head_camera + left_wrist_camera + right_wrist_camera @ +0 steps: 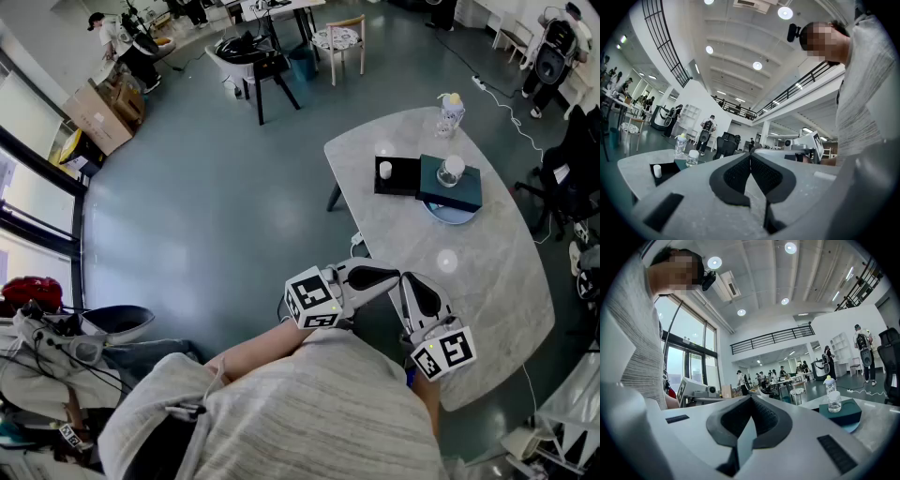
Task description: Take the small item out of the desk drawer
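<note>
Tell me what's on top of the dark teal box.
A small clear jar with a white lid stands on the dark teal box; the box's inside is covered.

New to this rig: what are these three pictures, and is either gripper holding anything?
No robot arm: a person holds a two-jaw gripper in each hand. The head view looks down from the person's head; the other two views ride on the grippers. The left gripper and right gripper are shut, empty, near the edge of the marble table. On it: a black tray with a small white cylinder, a teal box under a glass jar, a bottle.
</note>
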